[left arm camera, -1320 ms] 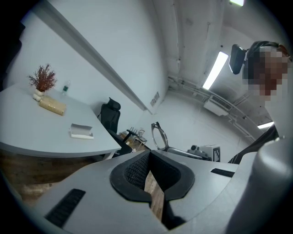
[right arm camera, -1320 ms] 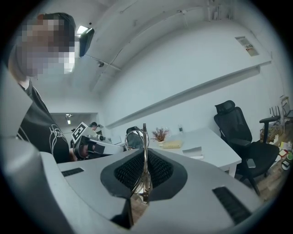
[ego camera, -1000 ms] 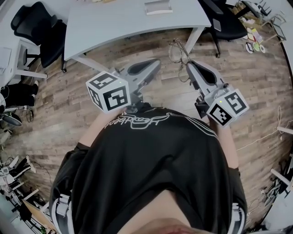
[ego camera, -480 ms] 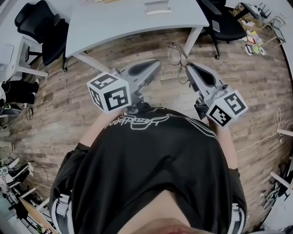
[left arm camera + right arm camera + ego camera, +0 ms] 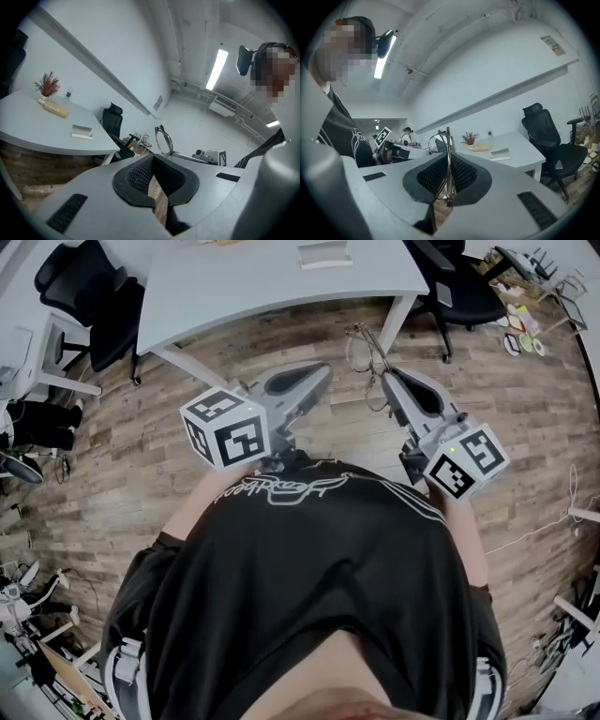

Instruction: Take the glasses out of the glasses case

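Glasses (image 5: 362,352) are held up over the wooden floor (image 5: 525,409), in front of the person. One thin arm is clamped between the closed jaws of the right gripper (image 5: 386,381). The left gripper (image 5: 322,372) is held near it, jaws pressed together with nothing between them. A grey table (image 5: 234,277) is seen beyond.

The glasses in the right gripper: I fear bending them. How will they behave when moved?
Likely light and springy: the glasses are thin wire. Pinched on one slender part by the right gripper, with lenses beyond the jaws, they may swing or twist. Squeezing harder could bend them.
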